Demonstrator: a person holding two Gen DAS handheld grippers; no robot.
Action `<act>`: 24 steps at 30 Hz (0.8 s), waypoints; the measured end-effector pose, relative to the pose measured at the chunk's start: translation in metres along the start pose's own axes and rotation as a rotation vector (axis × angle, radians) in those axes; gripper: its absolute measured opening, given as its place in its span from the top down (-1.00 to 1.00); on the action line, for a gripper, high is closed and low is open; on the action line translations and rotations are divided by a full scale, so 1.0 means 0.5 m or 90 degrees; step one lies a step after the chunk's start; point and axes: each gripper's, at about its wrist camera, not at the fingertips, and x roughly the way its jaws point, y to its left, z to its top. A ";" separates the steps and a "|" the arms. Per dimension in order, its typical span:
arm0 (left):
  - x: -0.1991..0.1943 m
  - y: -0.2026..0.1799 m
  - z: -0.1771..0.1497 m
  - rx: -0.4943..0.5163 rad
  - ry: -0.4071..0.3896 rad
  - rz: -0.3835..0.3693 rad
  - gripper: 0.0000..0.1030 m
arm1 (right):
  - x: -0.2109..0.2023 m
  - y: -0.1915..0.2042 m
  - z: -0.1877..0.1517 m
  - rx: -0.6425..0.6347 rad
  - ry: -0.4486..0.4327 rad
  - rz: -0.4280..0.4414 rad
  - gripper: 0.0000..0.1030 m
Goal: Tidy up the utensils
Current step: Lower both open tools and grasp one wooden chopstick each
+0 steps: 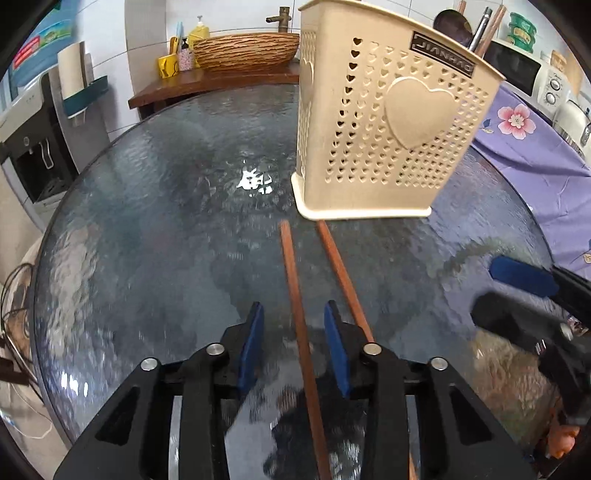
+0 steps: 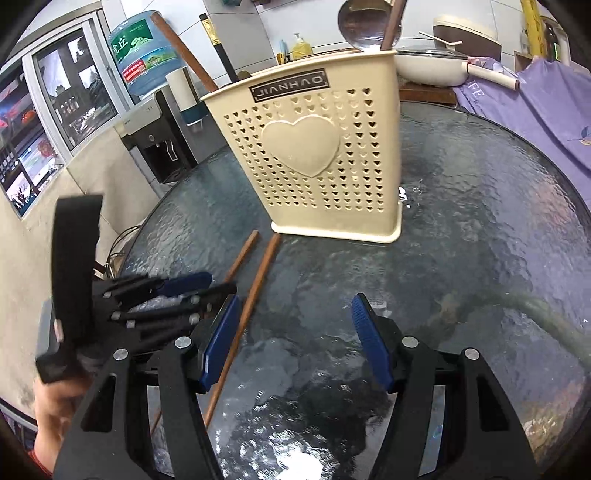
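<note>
Two brown wooden chopsticks lie side by side on the round glass table, pointing at a beige perforated utensil holder (image 1: 391, 122) with a heart on its side. My left gripper (image 1: 294, 312) is open low over the table, with the left chopstick (image 1: 301, 332) running between its blue pads and the right chopstick (image 1: 343, 280) just outside the right pad. My right gripper (image 2: 291, 306) is open and empty, with one chopstick (image 2: 255, 291) beside its left pad. The holder (image 2: 314, 155) has a ladle (image 2: 364, 26) and several sticks in it. The left gripper also shows in the right wrist view (image 2: 184, 291).
The glass table (image 1: 147, 221) is dark and rippled. A purple flowered cloth (image 1: 535, 147) lies at its right side. A woven basket (image 1: 245, 50), bottles and a microwave (image 1: 524, 66) stand behind; a water dispenser (image 2: 162, 140) is at the left.
</note>
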 end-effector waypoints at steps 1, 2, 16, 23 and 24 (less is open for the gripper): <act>0.003 0.001 0.005 0.000 0.001 -0.001 0.46 | 0.000 -0.002 -0.001 0.002 0.002 -0.001 -0.22; 0.010 0.001 0.014 0.001 0.005 -0.004 0.48 | -0.001 -0.006 0.000 0.003 0.003 -0.001 -0.22; 0.009 0.112 0.028 -0.038 0.012 0.032 0.85 | 0.099 0.068 0.020 -0.042 0.074 0.002 0.13; 0.007 0.136 0.030 -0.047 0.009 0.038 0.85 | 0.173 0.112 0.047 -0.066 0.109 -0.049 0.41; 0.008 0.136 0.031 -0.045 0.009 0.040 0.85 | 0.180 0.115 0.048 -0.065 0.112 -0.053 0.48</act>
